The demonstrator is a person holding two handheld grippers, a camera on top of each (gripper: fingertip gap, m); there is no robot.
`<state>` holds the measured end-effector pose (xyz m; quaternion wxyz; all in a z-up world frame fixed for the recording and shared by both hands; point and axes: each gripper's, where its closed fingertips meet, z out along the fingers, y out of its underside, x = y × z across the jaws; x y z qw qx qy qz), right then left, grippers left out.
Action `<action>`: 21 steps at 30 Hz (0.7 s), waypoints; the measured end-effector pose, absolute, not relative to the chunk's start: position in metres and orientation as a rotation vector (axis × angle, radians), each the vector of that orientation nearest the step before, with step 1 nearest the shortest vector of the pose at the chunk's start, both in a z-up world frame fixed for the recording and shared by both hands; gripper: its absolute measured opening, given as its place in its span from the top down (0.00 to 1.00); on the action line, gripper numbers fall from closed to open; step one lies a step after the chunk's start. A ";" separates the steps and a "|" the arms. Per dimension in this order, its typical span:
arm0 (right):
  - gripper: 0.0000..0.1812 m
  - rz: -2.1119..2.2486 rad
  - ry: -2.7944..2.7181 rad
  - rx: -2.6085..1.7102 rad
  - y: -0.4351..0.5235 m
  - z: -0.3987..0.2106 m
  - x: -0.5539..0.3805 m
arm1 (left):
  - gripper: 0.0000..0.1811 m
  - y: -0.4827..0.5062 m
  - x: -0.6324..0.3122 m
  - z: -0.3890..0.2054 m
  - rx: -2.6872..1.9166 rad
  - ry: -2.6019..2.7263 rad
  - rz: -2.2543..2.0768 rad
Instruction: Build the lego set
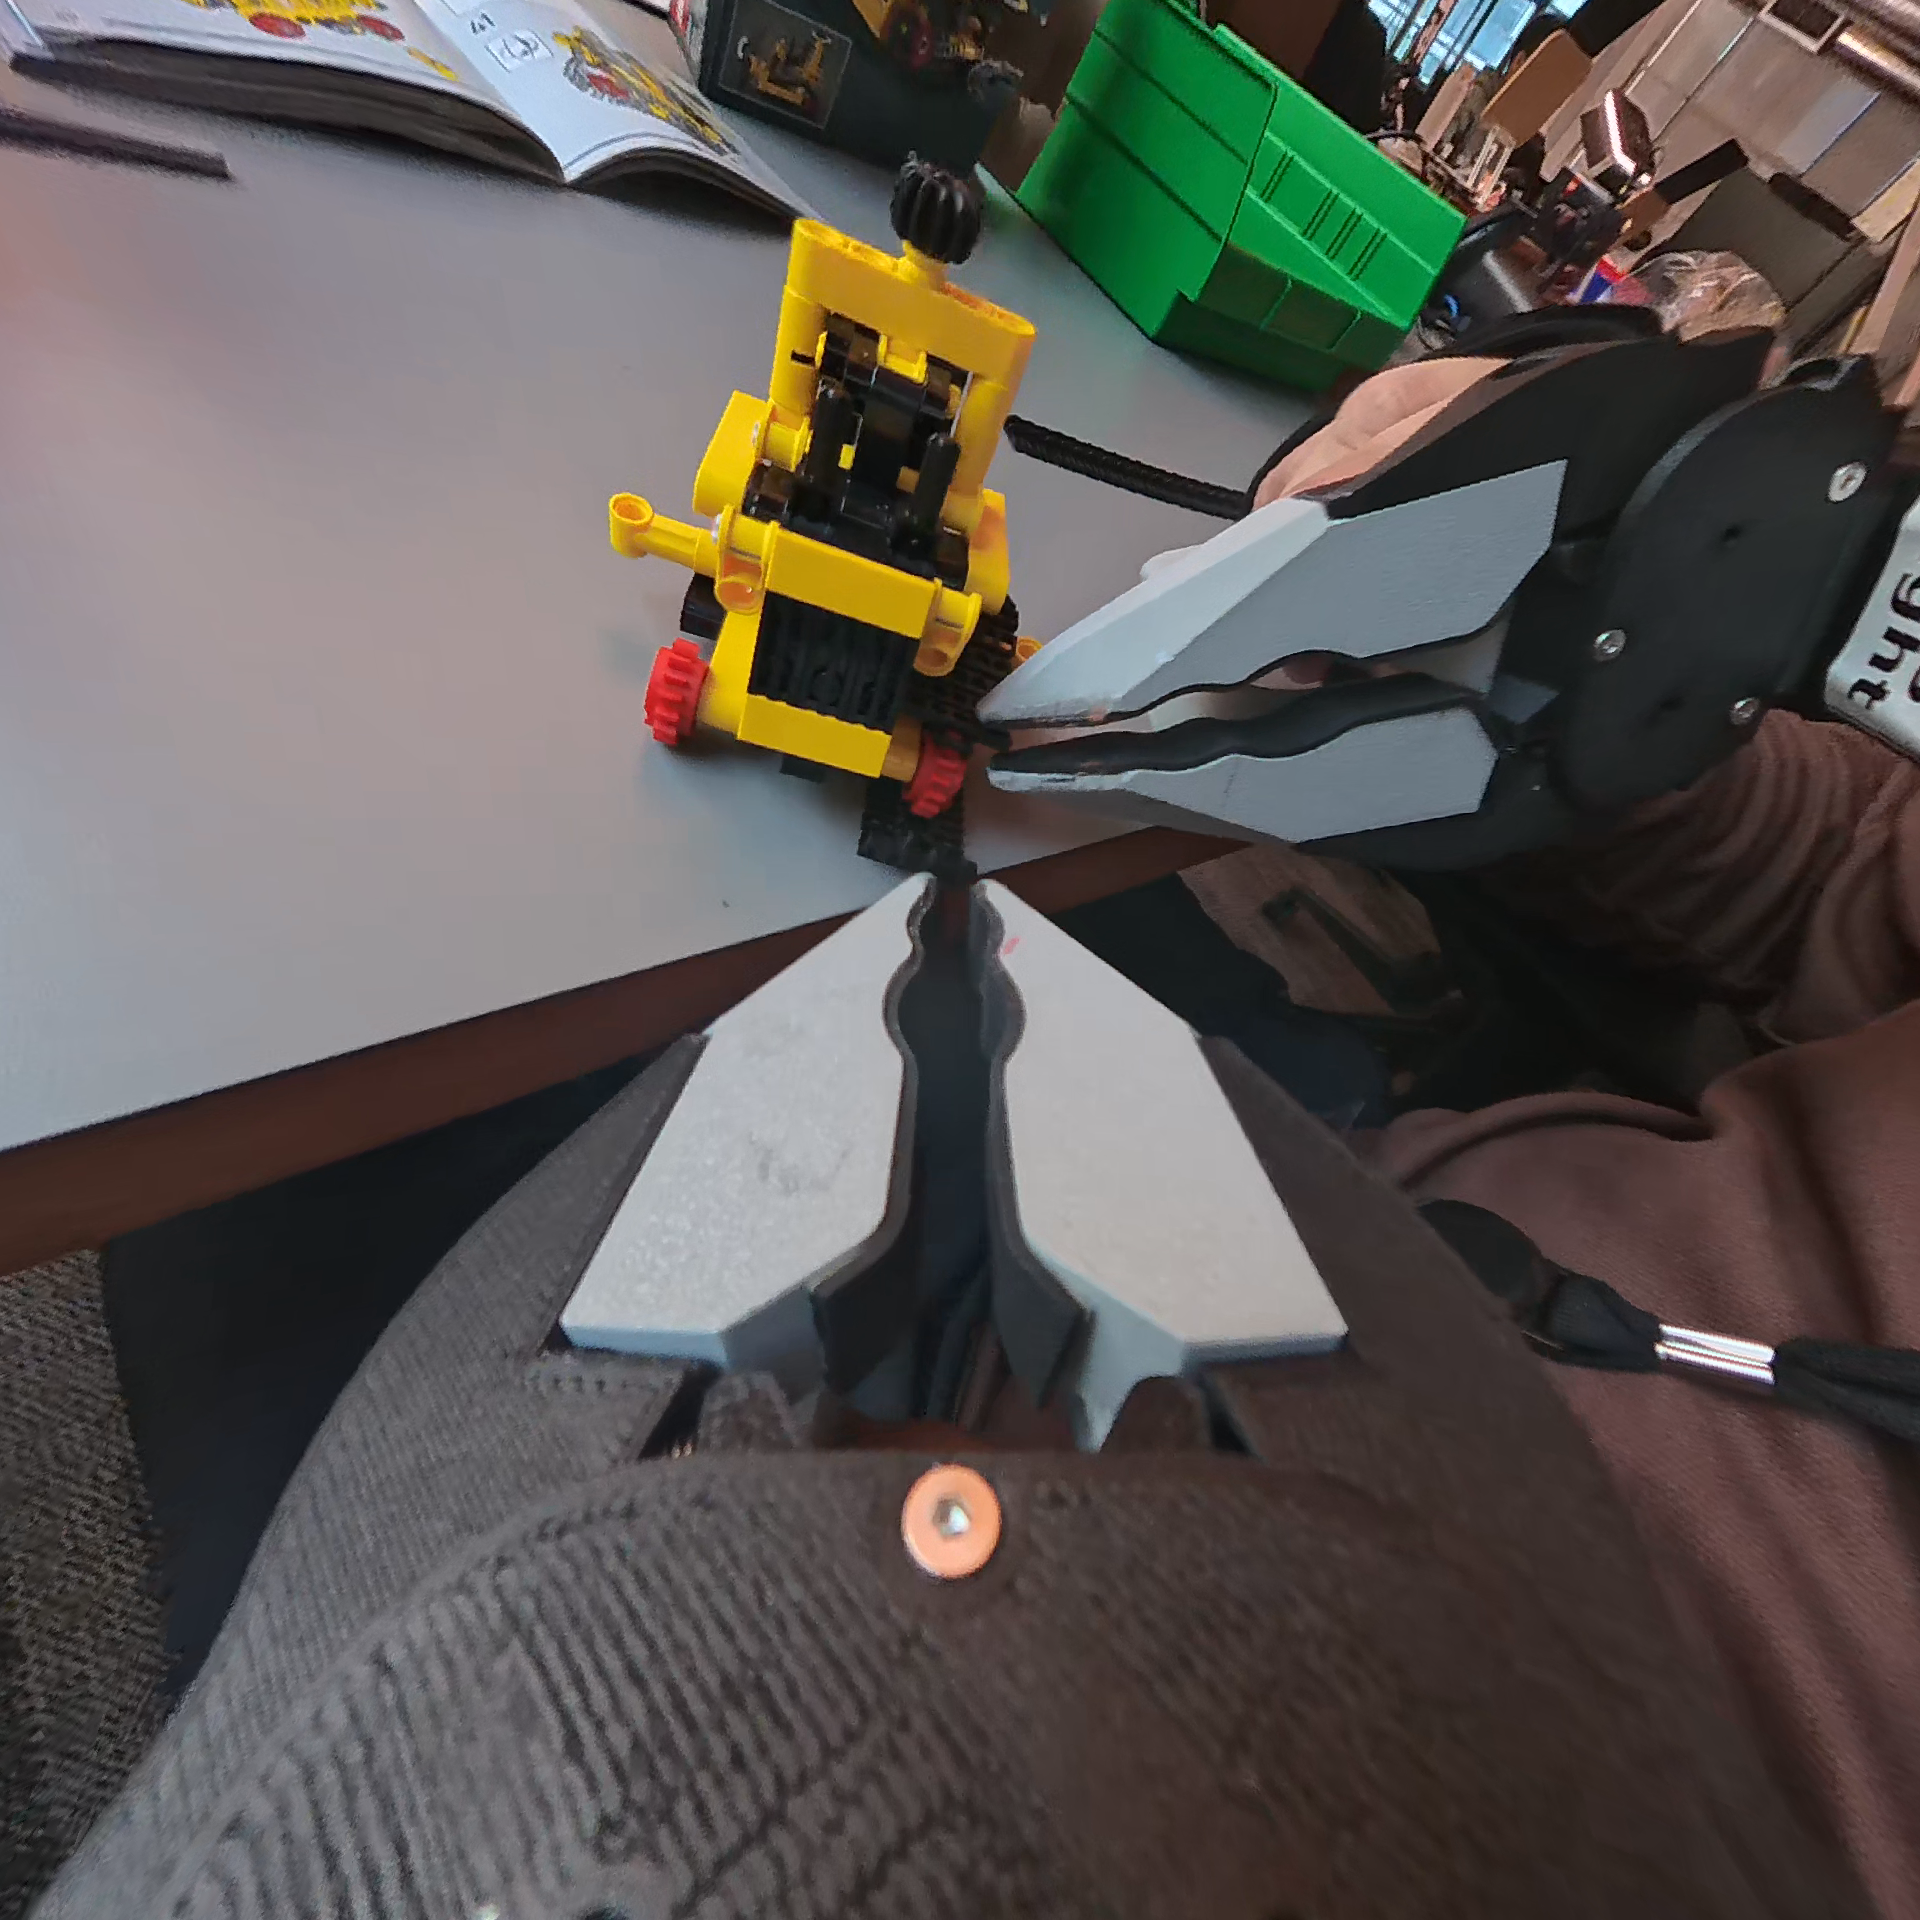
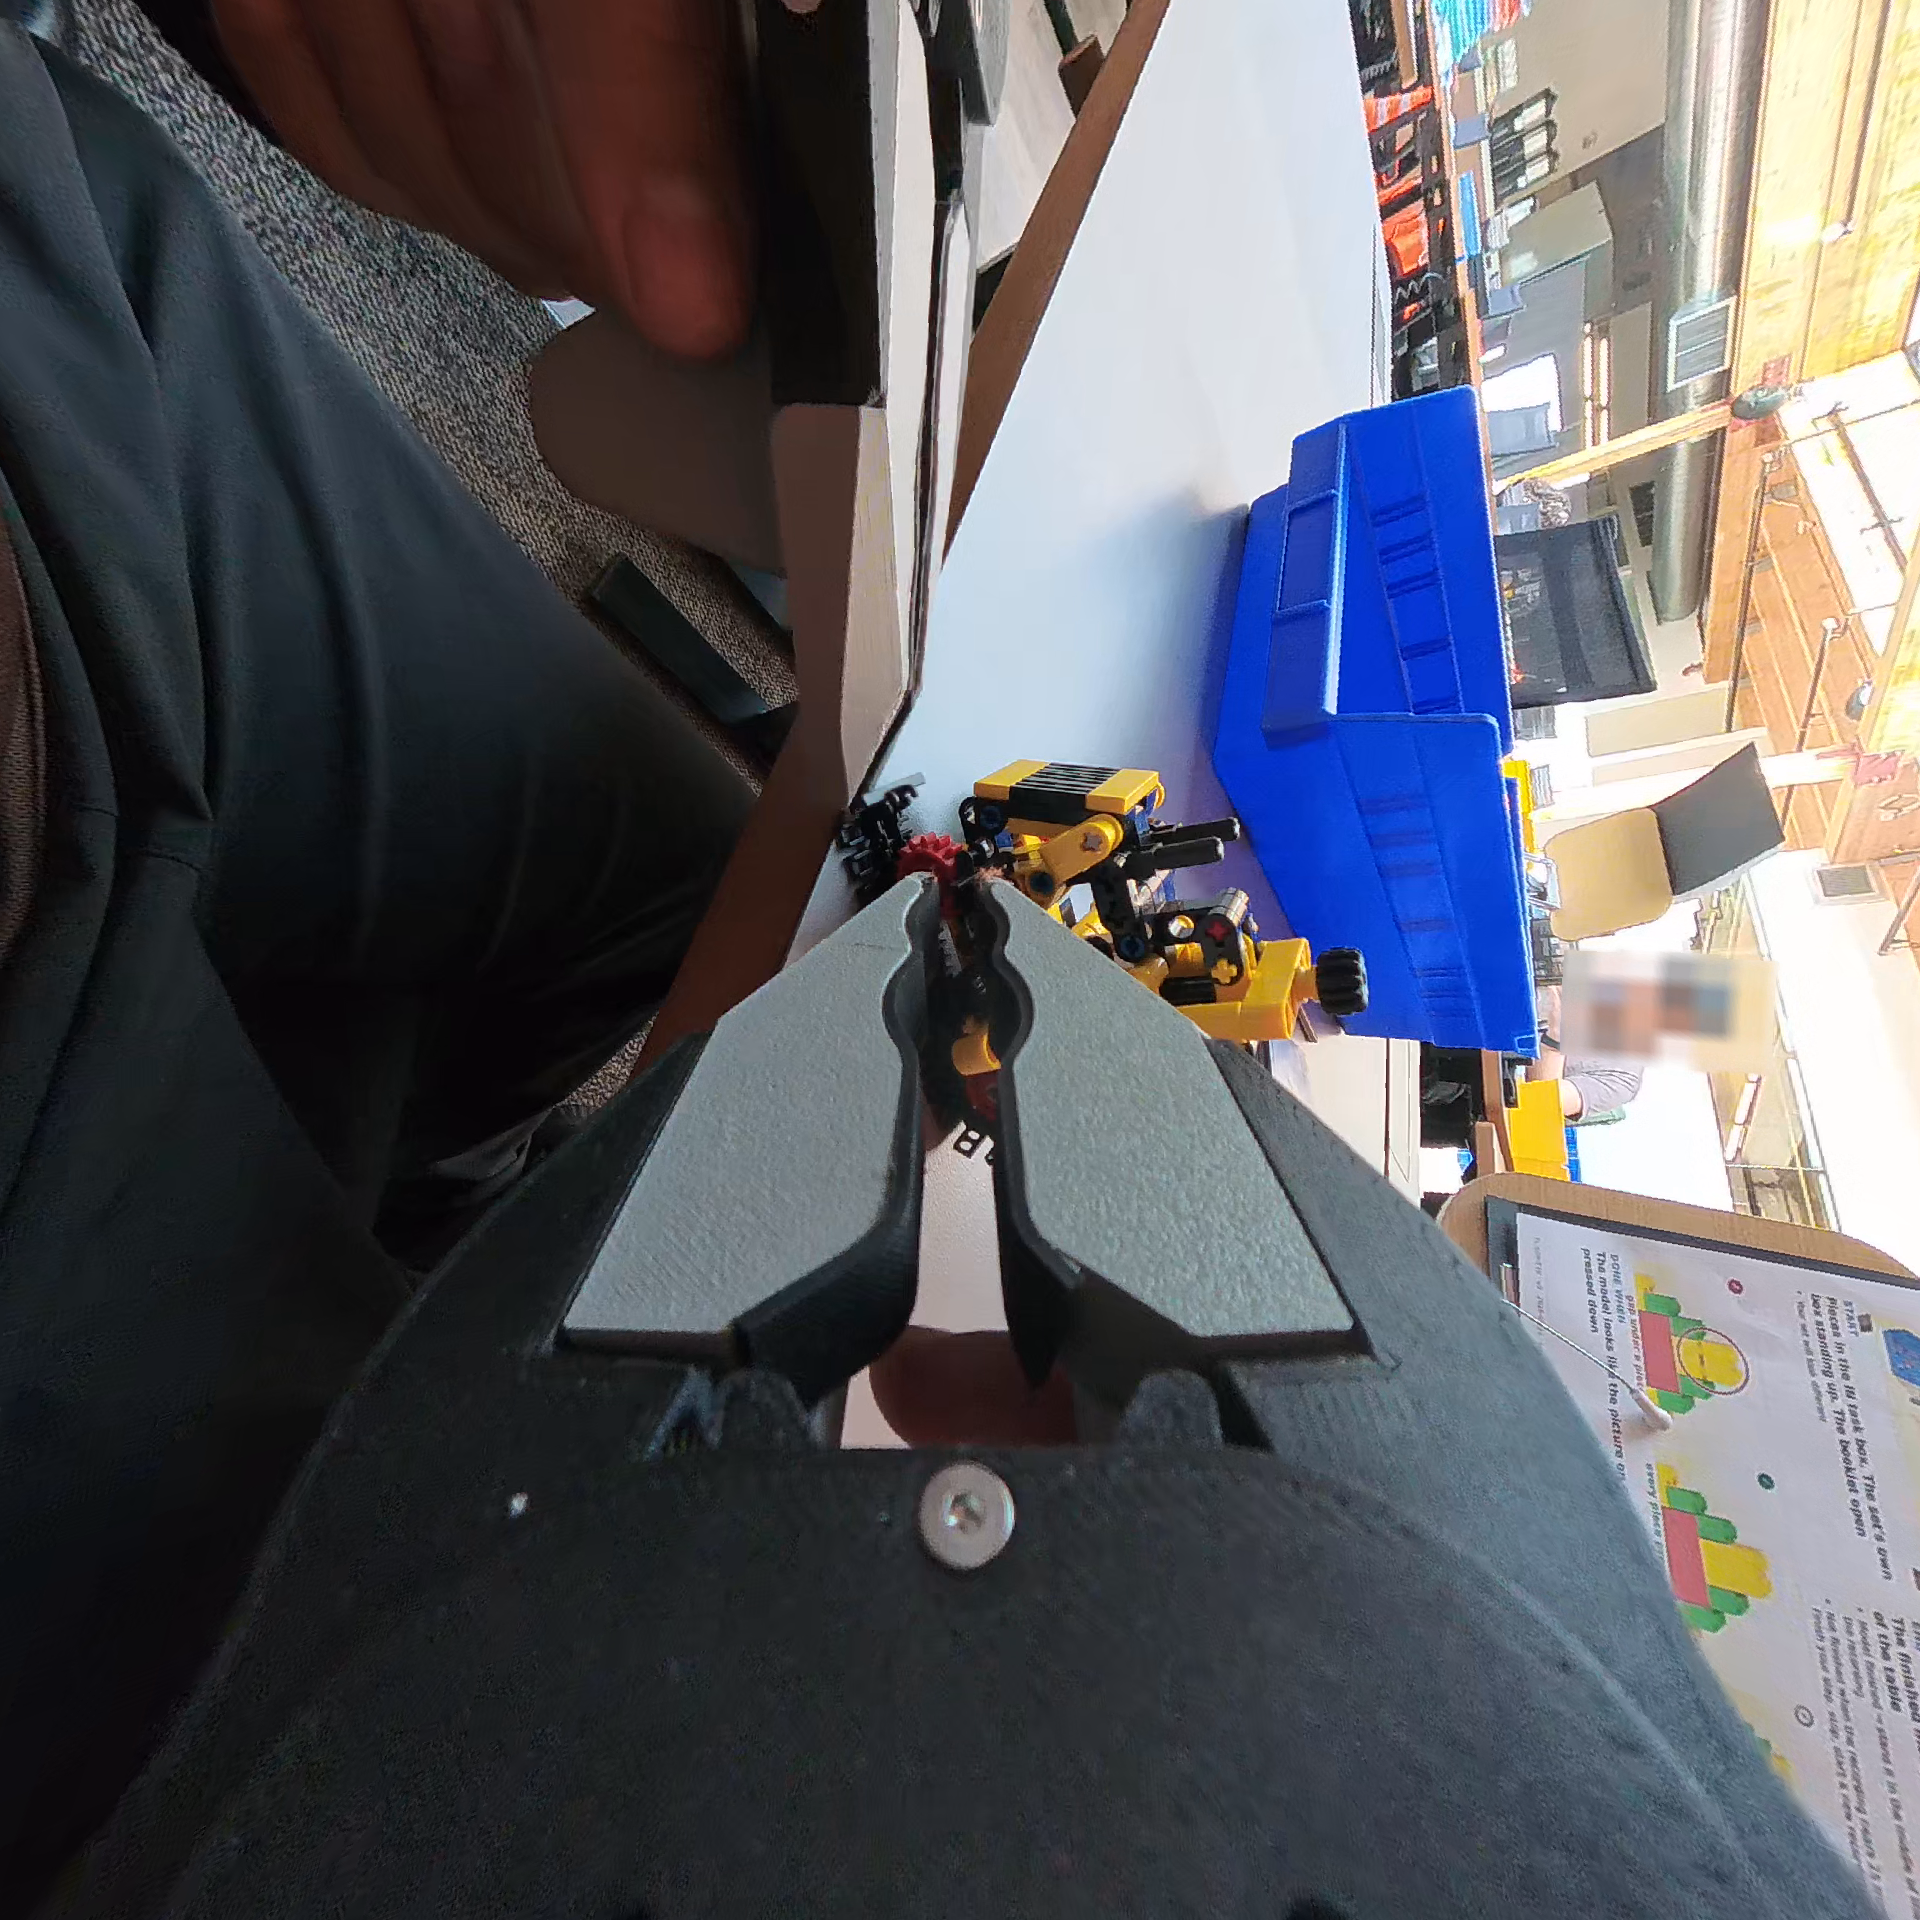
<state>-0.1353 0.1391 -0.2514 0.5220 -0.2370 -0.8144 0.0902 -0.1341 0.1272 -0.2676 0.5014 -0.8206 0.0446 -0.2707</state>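
Note:
A yellow and black lego vehicle (image 1: 842, 540) stands on the grey table (image 1: 312, 623) close to its front edge, with a black knob on top and red gears (image 1: 675, 691) low on its sides. A black track chain (image 1: 940, 821) hangs by the right-hand red gear (image 1: 935, 777). My left gripper (image 1: 951, 883) is shut on the track's lower end at the table edge. My right gripper (image 2: 951, 888) is shut on the same track beside the red gear (image 2: 925, 857). It also shows in the left wrist view (image 1: 987, 740), reaching in from the right. The vehicle (image 2: 1122, 904) appears sideways in the right wrist view.
A green bin (image 1: 1247, 208), an open instruction booklet (image 1: 416, 73) and the set's box (image 1: 831, 62) lie at the back. A long black strip (image 1: 1122, 468) lies behind the vehicle. A blue bin (image 2: 1371, 727) stands just beyond it, and a printed sheet on a clipboard (image 2: 1714, 1507) to one side. Left and right tips are no more than a few centimetres apart.

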 end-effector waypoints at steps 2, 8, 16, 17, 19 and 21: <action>0.98 0.216 -1.950 -0.568 0.139 -0.251 -0.135 | 0.99 0.128 -0.135 -0.266 -1.971 0.139 -0.600; 0.97 0.229 -1.951 -0.577 0.139 -0.252 -0.135 | 0.98 0.128 -0.144 -0.268 -1.940 0.282 -0.343; 0.97 0.240 -1.954 -0.582 0.139 -0.252 -0.135 | 0.96 0.125 -0.157 -0.263 -1.859 0.647 -0.046; 0.97 0.241 -1.955 -0.583 0.139 -0.253 -0.134 | 0.96 0.124 -0.157 -0.261 -1.834 0.719 -0.027; 0.97 0.243 -1.955 -0.582 0.139 -0.252 -0.135 | 0.95 0.123 -0.155 -0.259 -1.788 0.854 -0.013; 0.97 0.243 -1.955 -0.583 0.139 -0.252 -0.135 | 0.95 0.123 -0.152 -0.259 -1.754 0.967 -0.002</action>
